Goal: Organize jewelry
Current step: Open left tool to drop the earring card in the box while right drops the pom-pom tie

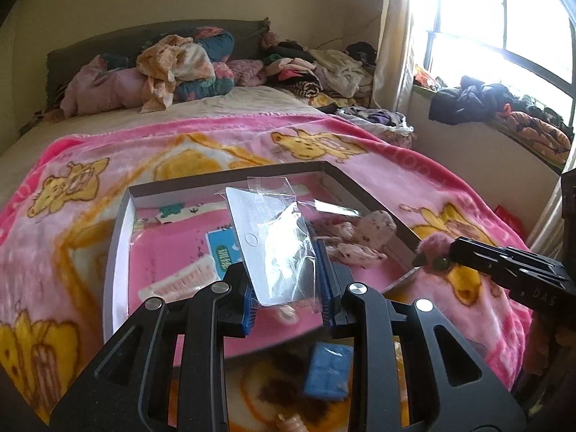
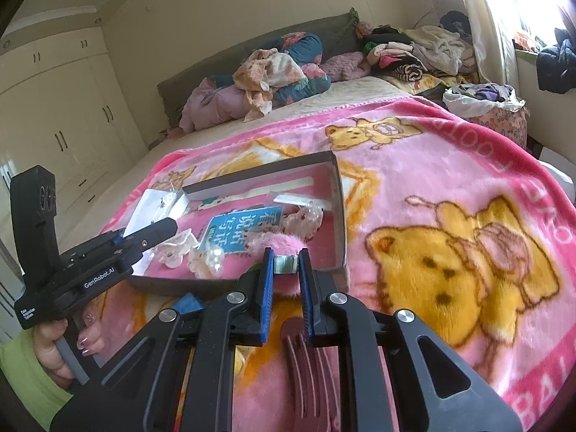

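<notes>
My left gripper (image 1: 284, 262) is shut on a clear plastic packet (image 1: 277, 244) with a white card inside, held tilted above a shallow grey-walled box (image 1: 118, 223) on the pink bear blanket (image 1: 72, 165). The box holds a blue printed card (image 2: 230, 230), floral hair ties (image 2: 302, 221), a pale comb (image 1: 180, 280) and a pearl clip (image 2: 212, 259). My right gripper (image 2: 286, 257) is shut on a pink fuzzy hair clip (image 2: 284, 244) by its metal part, near the box's right front corner. In the right wrist view the left gripper (image 2: 169, 226) carries the packet (image 2: 154, 205) over the box's left side.
A blue block (image 1: 327, 370) lies on the blanket in front of the box, and a dark red comb (image 2: 309, 367) lies under my right gripper. Piles of clothes (image 1: 172, 61) sit at the headboard. A wardrobe (image 2: 54, 115) stands left, and a window (image 1: 504, 18) right.
</notes>
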